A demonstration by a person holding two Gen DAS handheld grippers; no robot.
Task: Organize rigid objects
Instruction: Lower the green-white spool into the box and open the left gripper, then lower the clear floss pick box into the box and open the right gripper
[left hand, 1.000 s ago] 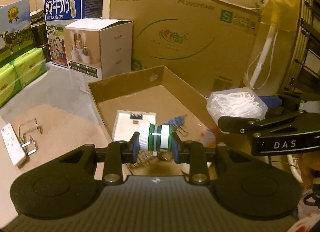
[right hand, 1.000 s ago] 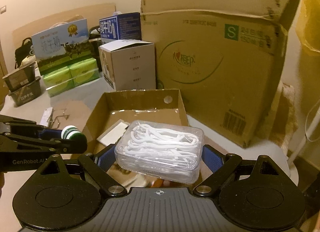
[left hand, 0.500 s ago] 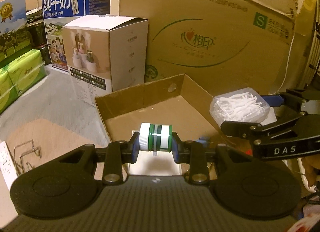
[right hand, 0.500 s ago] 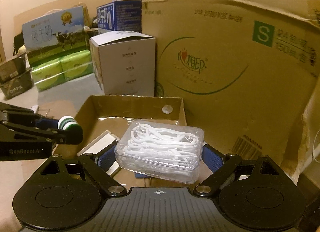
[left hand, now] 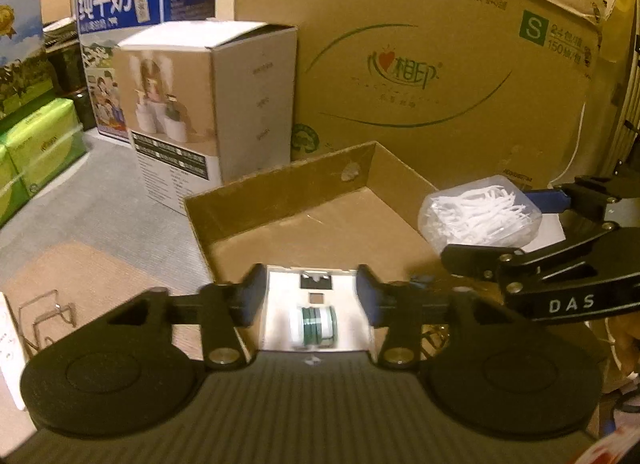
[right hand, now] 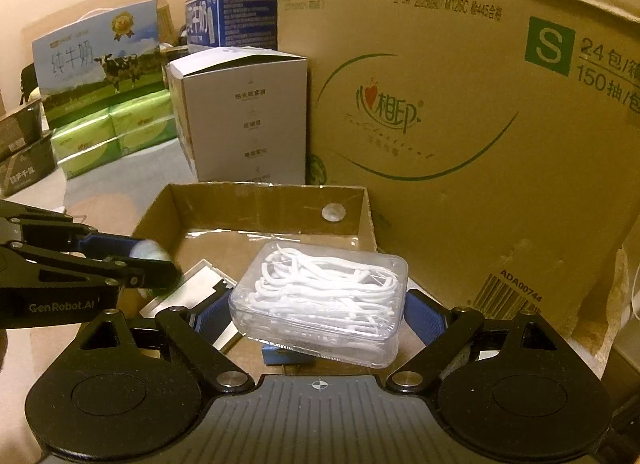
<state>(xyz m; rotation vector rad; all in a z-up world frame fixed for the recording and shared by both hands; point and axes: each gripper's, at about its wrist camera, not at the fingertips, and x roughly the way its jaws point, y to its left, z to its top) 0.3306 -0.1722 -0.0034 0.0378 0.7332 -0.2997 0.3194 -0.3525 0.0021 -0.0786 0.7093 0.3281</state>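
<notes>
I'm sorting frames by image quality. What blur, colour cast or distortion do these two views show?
Left wrist view: warm yellow cast; the green-and-white bottle between the opening jaws of the left hand-held gripper is smeared by motion; fisheye bends the large carton. Right wrist view: same dim cast, floss pick box sharp, glare on the tape inside the cardboard tray.

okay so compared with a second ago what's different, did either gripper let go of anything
Yes: the left gripper let go of the green-and-white bottle. Its jaws are opening, and the bottle sits blurred below them over the white card in the tray. Both grippers moved in over the tray. The right gripper still holds the floss-pick box.
</notes>
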